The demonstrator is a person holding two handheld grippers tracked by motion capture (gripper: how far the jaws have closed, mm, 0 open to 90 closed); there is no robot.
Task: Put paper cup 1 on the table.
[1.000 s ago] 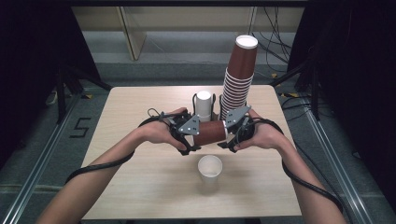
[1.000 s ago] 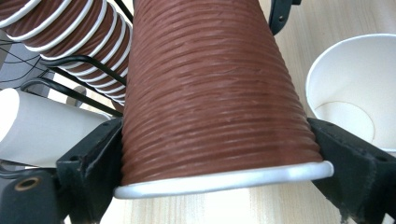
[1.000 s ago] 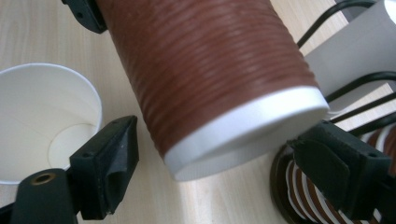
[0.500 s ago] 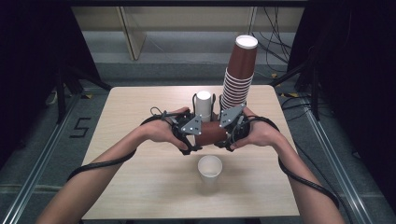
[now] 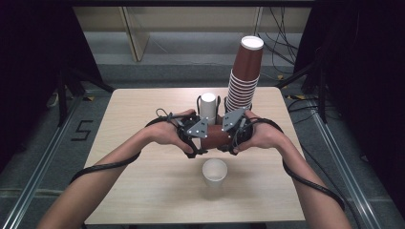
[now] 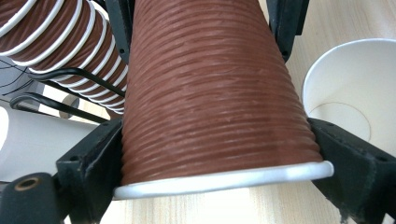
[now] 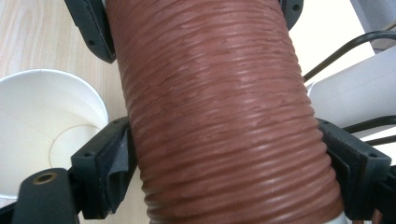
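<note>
Both grippers hold one brown ribbed cup point(image 5: 216, 137) that lies on its side above the middle of the table point(image 5: 143, 191), between the two hands. The left gripper point(image 5: 193, 138) grips the cup from the left, and in the left gripper view its two black jaws press against the brown ribbed cup point(image 6: 215, 102) close to the white rim, one jaw on each side. The right gripper point(image 5: 234, 136) grips the same cup from the right; in the right gripper view its jaws sit against the ribbed wall of the brown ribbed cup point(image 7: 224, 116), and they have just been closing a little with the cup between them. A white cup point(image 5: 214, 172) stands upright and open on the table, just near of the held cup. A second white cup point(image 5: 207, 107) stands upside down just behind the grippers, inside a black wire holder point(image 5: 219, 102). To the right of it, at the far side of the table, a tall stack of brown cups point(image 5: 244, 78) stands upside down, with a white bottom on top.
</note>
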